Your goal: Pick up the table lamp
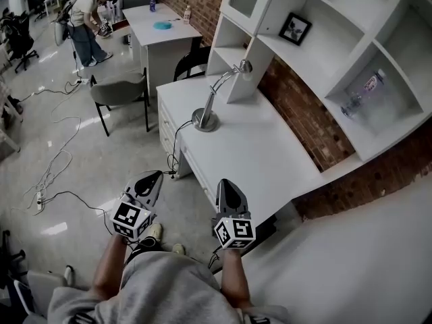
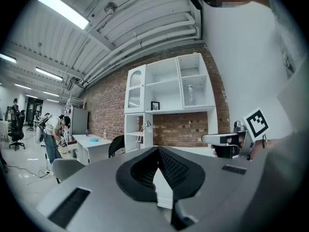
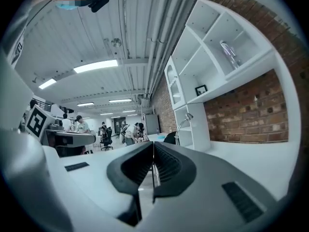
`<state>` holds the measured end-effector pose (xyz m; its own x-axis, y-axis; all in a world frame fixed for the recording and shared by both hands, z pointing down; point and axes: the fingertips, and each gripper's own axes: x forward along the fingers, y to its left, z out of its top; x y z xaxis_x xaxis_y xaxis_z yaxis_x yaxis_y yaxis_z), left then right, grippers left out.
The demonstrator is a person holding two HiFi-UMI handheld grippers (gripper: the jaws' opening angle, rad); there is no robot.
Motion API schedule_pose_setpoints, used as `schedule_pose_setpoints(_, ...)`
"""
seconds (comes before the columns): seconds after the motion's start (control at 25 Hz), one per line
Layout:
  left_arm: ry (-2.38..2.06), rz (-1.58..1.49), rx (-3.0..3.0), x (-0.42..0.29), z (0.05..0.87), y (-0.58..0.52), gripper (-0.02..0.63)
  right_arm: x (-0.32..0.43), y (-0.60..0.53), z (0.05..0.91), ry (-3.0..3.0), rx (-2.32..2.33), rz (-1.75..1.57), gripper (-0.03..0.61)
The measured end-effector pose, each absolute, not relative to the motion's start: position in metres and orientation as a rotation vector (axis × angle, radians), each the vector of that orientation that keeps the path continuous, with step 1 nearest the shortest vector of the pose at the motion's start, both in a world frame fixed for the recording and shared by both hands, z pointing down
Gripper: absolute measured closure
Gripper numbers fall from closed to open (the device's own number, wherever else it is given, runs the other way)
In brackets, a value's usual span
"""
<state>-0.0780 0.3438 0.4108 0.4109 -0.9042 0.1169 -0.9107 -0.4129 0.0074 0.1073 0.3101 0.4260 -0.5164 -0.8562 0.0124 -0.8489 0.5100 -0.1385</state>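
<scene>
Closest to us, we held both grippers low in front of our body, near the front edge of the white desk (image 1: 270, 160). The left gripper (image 1: 155, 177) had its jaws pressed together with nothing between them. The right gripper (image 1: 226, 183) was also closed tip to tip and empty.

Farther along the desk top, well apart from both grippers, the table lamp (image 1: 213, 93) stood upright on its round base. Its bent neck rose towards the foot of the white shelf unit (image 1: 317, 52).

On the shelves we saw a framed picture (image 1: 295, 28) and, in another compartment, a clear bottle (image 1: 361, 94).

Left of the desk stood a grey chair (image 1: 119, 92). Beyond it were a second white table (image 1: 160, 25) and a person (image 1: 84, 19) bending over.
</scene>
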Motion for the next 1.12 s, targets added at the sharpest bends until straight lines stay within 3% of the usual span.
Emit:
schedule_pose_setpoints(0.6,-1.592,0.172,2.610,-0.034,0.419,0.299,0.611,0.146,0.278,0.433,2.653,-1.543,-0.194,0.555)
schedule_pose_setpoints(1.12,-1.472,0.164,2.651,-0.052,0.428,0.183,0.611,0.137,0.180,0.439,2.591,-1.683,-0.204,0.555)
